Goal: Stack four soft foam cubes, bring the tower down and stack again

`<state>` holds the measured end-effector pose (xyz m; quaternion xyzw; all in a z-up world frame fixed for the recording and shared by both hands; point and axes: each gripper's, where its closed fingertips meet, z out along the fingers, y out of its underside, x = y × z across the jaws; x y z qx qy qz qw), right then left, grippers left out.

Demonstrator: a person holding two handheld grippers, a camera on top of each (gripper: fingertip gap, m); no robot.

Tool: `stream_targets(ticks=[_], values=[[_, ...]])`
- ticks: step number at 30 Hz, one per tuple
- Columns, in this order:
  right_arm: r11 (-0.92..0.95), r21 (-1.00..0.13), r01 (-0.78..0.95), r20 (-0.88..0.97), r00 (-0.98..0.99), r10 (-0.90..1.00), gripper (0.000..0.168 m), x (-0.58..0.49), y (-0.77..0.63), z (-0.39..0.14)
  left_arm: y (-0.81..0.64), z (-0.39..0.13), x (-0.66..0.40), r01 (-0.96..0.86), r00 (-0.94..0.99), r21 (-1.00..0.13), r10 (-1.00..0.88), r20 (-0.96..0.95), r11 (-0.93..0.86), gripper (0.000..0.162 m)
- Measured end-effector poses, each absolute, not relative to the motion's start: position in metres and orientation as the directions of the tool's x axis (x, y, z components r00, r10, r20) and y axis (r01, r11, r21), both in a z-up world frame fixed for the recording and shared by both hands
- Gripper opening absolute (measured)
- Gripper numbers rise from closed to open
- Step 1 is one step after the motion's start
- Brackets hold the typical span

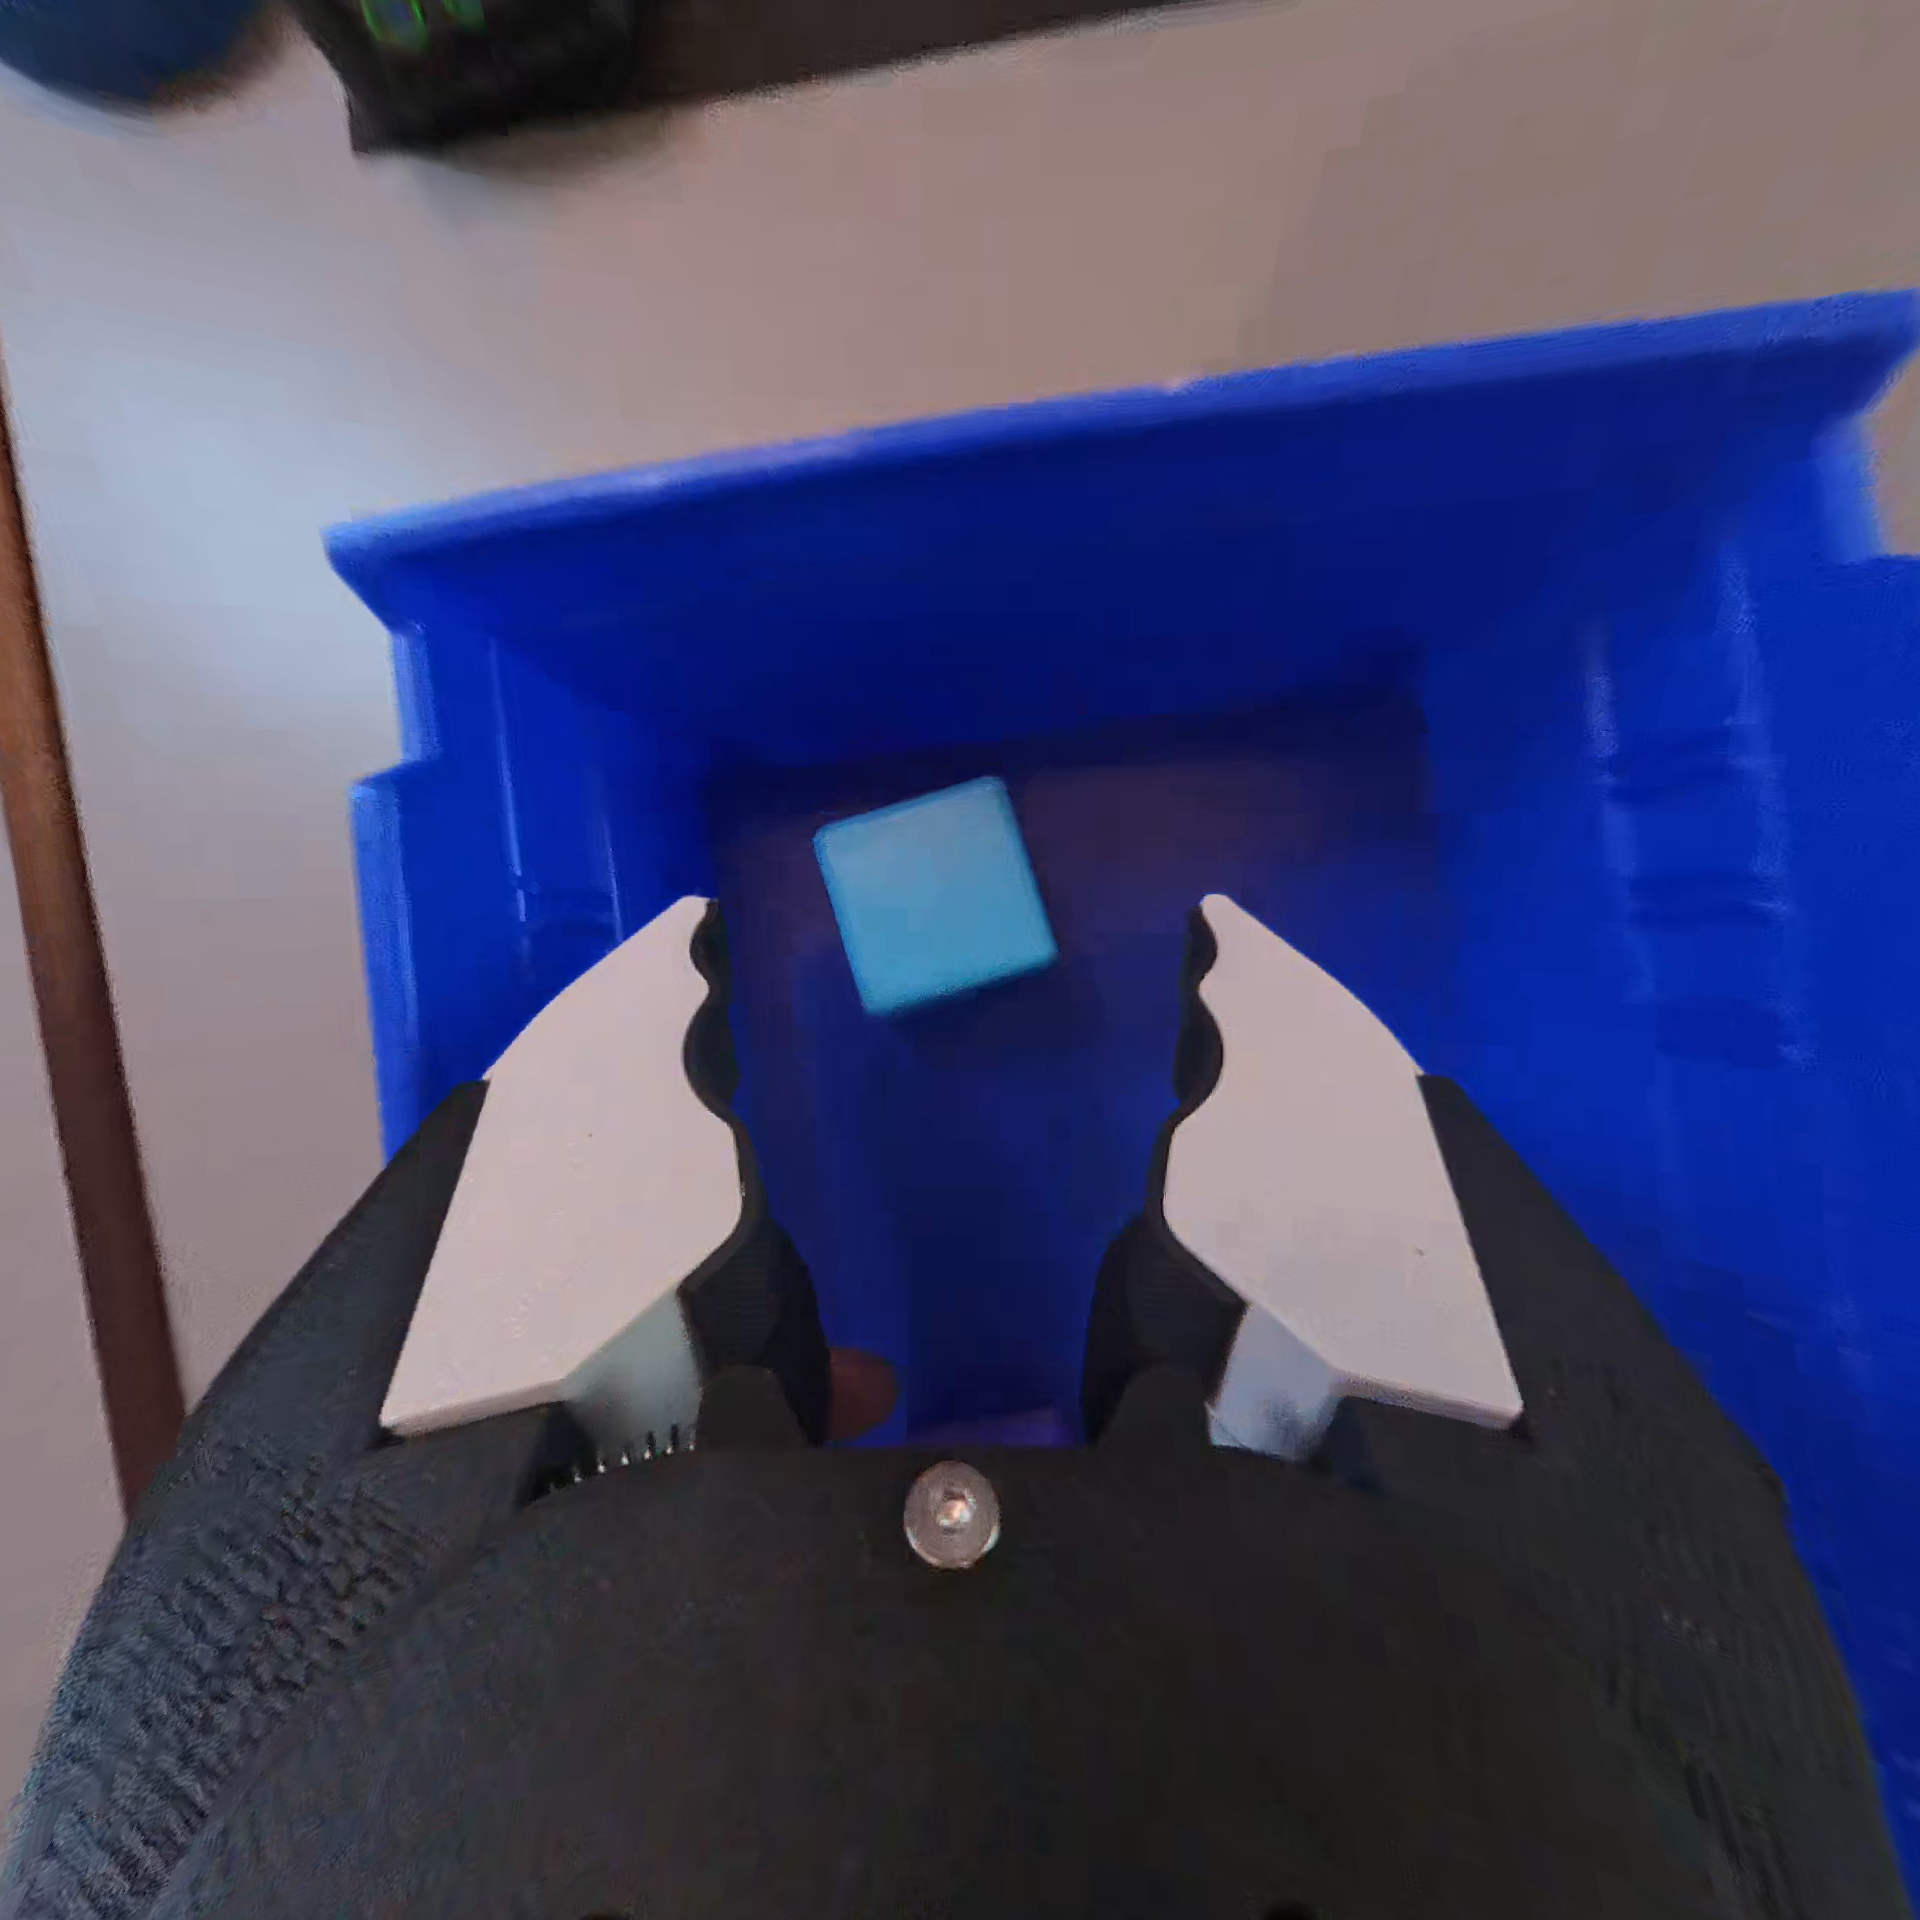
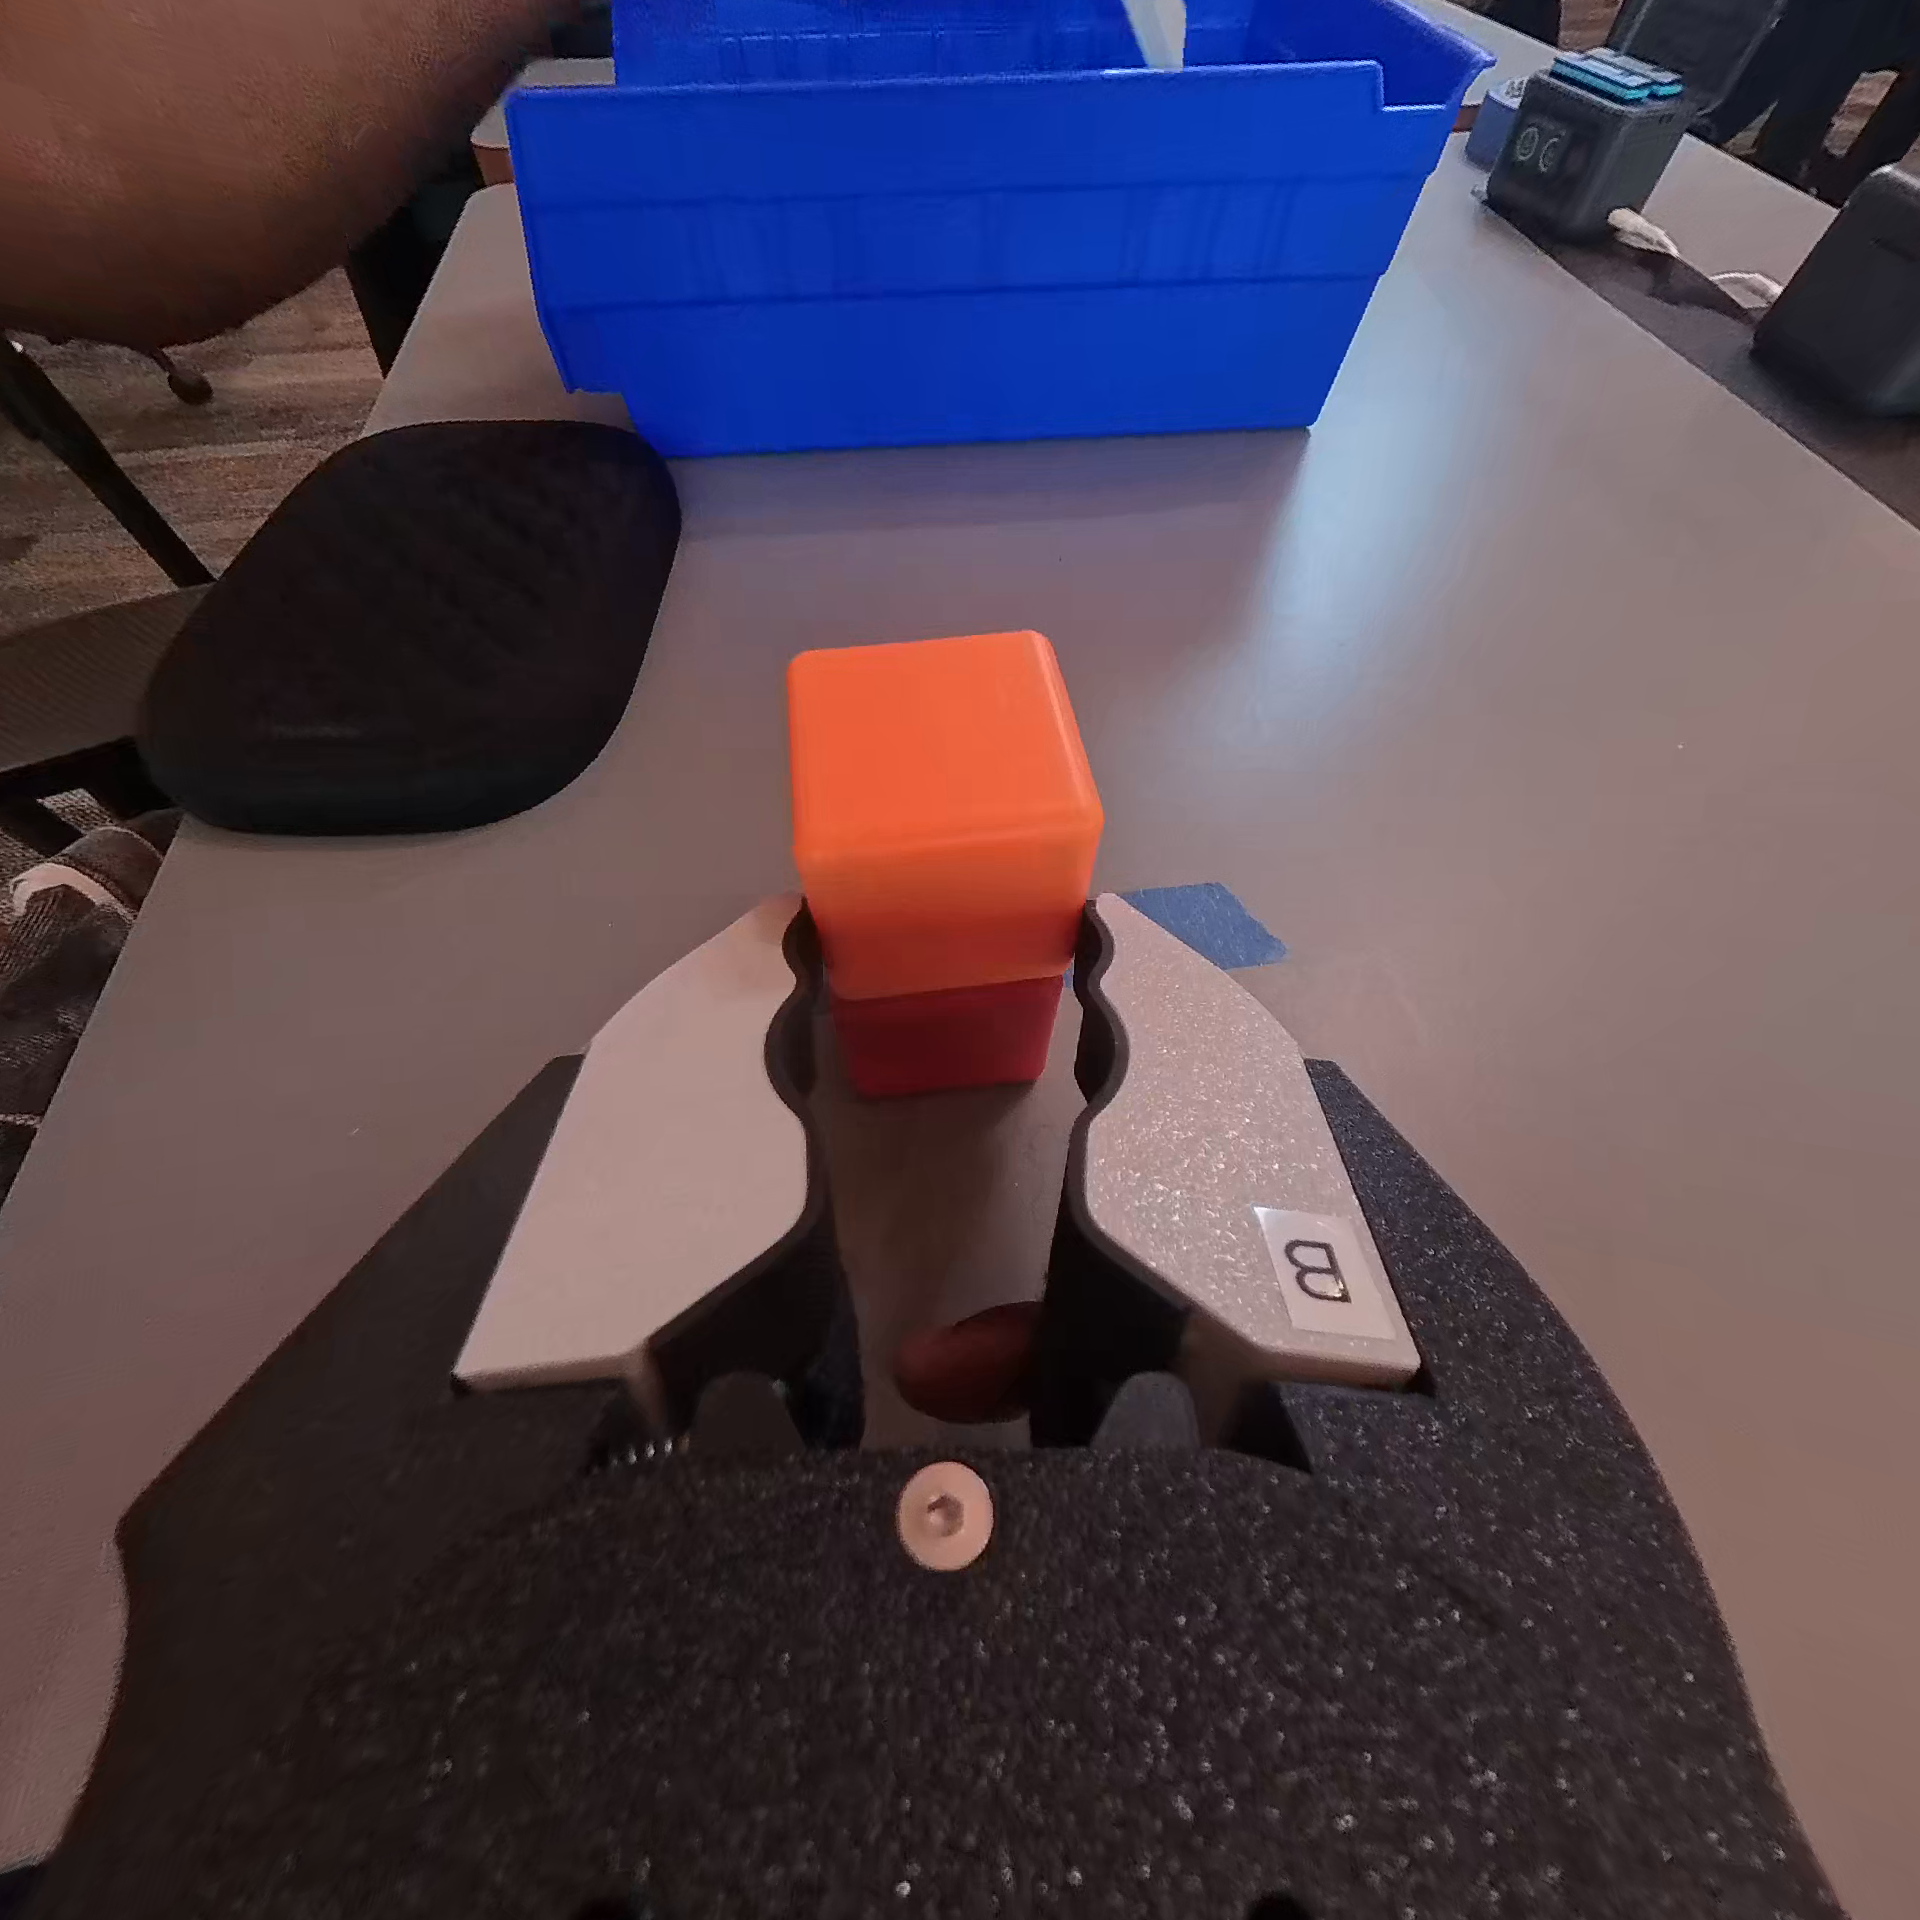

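In the left wrist view, a light blue foam cube (image 1: 935,894) lies tilted on the floor of a blue bin (image 1: 1039,436). My left gripper (image 1: 956,904) hovers over the bin above the cube, open and empty. In the right wrist view, an orange cube (image 2: 935,758) sits on a red cube (image 2: 945,1034) on the grey table (image 2: 1455,727). My right gripper (image 2: 945,914) has its fingertips pressed against both sides of the orange cube near its lower edge. No fourth cube is in view.
The blue bin (image 2: 966,260) stands at the far side of the table behind the stack. A black oval case (image 2: 416,623) lies at the left. Blue tape (image 2: 1205,920) marks the table beside the stack. Dark devices (image 2: 1579,145) sit at the back right. A person's arm (image 2: 208,156) is at the upper left. One gripper's finger ends stand about 40 cm off the other's.
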<state>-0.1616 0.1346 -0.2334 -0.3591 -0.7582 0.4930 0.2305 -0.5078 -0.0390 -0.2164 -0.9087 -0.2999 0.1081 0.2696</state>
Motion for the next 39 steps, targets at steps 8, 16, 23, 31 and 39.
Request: stream_targets(ticks=[8, 16, 23, 31, 39], values=[[0.252, -0.915, 0.314, -0.005, -0.635, 0.772, 0.048, -0.161, 0.135, -0.233, -0.035, -0.255, -0.510, 0.525, 0.810, -0.509, 0.583, 0.055, -0.682, 0.052], [0.252, -0.916, 0.312, -0.007, -0.640, 0.768, 0.048, -0.161, 0.134, -0.233, 0.042, -0.116, -0.373, -0.041, 0.999, -0.798, -0.008, -0.045, -0.602, 0.051], [0.258, -0.914, 0.314, -0.004, -0.642, 0.767, 0.048, -0.161, 0.134, -0.233, 0.093, -0.096, -0.193, -0.482, 0.787, -0.710, -0.610, -0.092, -0.514, 0.051], [0.259, -0.913, 0.314, -0.004, -0.643, 0.766, 0.048, -0.162, 0.134, -0.233, 0.131, -0.167, -0.162, -0.625, 0.700, -0.513, -0.714, -0.033, -0.589, 0.051], [0.262, -0.913, 0.314, -0.003, -0.646, 0.763, 0.048, -0.162, 0.134, -0.233, 0.138, -0.179, -0.156, -0.629, 0.656, -0.526, -0.754, 0.035, -0.572, 0.051]])
